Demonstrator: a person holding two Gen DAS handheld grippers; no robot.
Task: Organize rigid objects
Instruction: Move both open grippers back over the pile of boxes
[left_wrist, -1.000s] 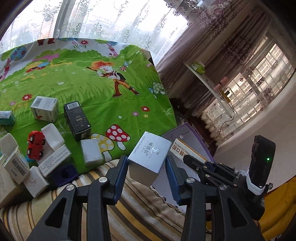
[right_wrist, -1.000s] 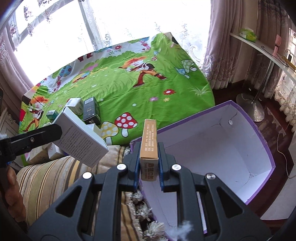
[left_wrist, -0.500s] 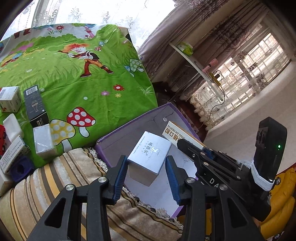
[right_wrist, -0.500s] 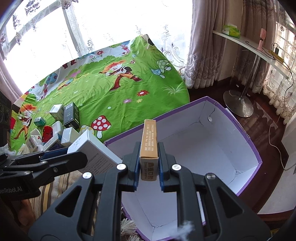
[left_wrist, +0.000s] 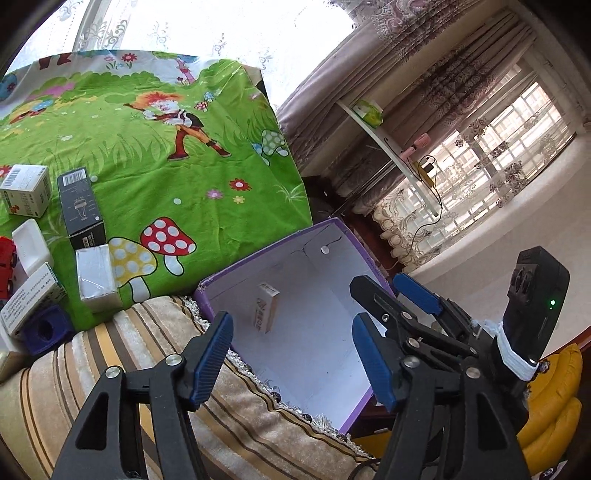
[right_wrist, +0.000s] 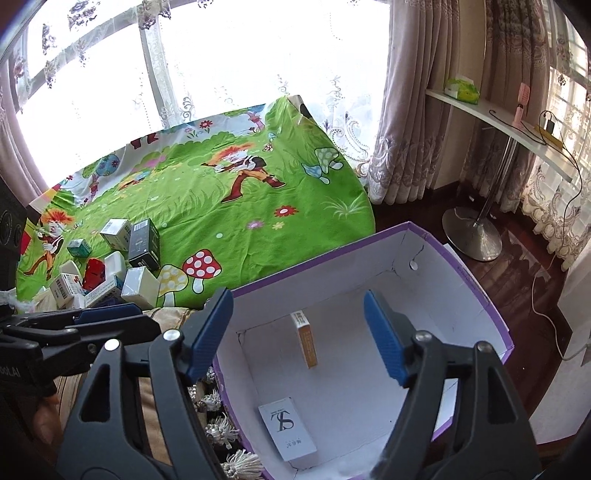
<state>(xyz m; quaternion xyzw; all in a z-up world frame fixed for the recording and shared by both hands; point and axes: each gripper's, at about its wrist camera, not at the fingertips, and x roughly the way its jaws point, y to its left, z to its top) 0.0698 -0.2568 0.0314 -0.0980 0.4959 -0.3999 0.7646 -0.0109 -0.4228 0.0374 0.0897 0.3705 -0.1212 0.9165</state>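
Half a second ago each claw was clamped on a carton above the purple box; now both cartons have dropped inside and both claws have sprung apart. The left claw (left_wrist: 291, 356) hangs wide open and empty over the near left rim of the purple box (right_wrist: 476, 291); the right claw (right_wrist: 297, 338) is equally spread, holding nothing, directly above the box's white interior.

The box holds two things. The narrow orange carton (right_wrist: 306, 339) is tilted against the far left inner wall, one end down; whether it has fully settled I cannot tell. The white carton (right_wrist: 288, 428) with a large printed monogram lies flat on the floor at the near side, well apart from the orange one. Most of the box floor is bare.

By my reading the job is at an early stage: two pieces packed, a good many left. On the green cartoon cloth (left_wrist: 155, 155) at the left lies a loose cluster: a black carton (left_wrist: 80, 206), a white barcode carton (left_wrist: 26, 190), a silver-wrapped carton (left_wrist: 95, 275), a red toy car (right_wrist: 93, 273), a small dark blue block (left_wrist: 46, 326) and several more white packets, some touching one another. They sit on the far side of a striped cushion (left_wrist: 96, 369) from the box.

Likely next, each claw returns to that cluster for another piece.
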